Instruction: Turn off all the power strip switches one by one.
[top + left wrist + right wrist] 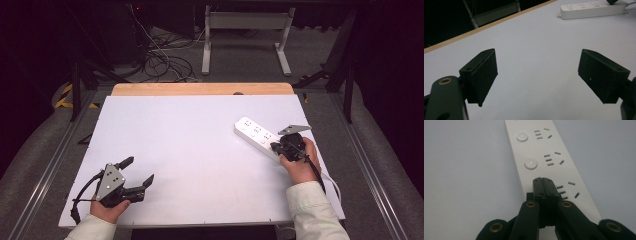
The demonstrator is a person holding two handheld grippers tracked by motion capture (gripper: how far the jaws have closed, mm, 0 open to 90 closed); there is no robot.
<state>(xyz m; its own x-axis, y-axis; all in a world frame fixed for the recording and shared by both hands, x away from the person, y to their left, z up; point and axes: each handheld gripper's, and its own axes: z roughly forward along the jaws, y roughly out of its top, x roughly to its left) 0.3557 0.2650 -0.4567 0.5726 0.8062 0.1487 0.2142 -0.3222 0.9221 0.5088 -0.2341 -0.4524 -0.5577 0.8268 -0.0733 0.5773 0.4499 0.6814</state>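
A white power strip (pixel 257 136) lies aslant on the right part of the white table (pixel 190 150); it appears far off in the left gripper view (pixel 591 9). My right gripper (pixel 276 146) is shut, with its jaws pressed together. The closed tips (pixel 543 182) rest on the power strip (pixel 544 157) where the nearest round switch button would be; two other round buttons (pixel 531 163) show beyond. My left gripper (pixel 139 171) hovers low at the table's front left, open, with nothing between its pads (pixel 485 72).
A wooden strip (pixel 202 89) borders the table's far edge. A white cord (pixel 332 182) trails from the power strip past the right hand. Beyond the table are cables (pixel 160 60) on the floor and a white metal stand (pixel 245 35).
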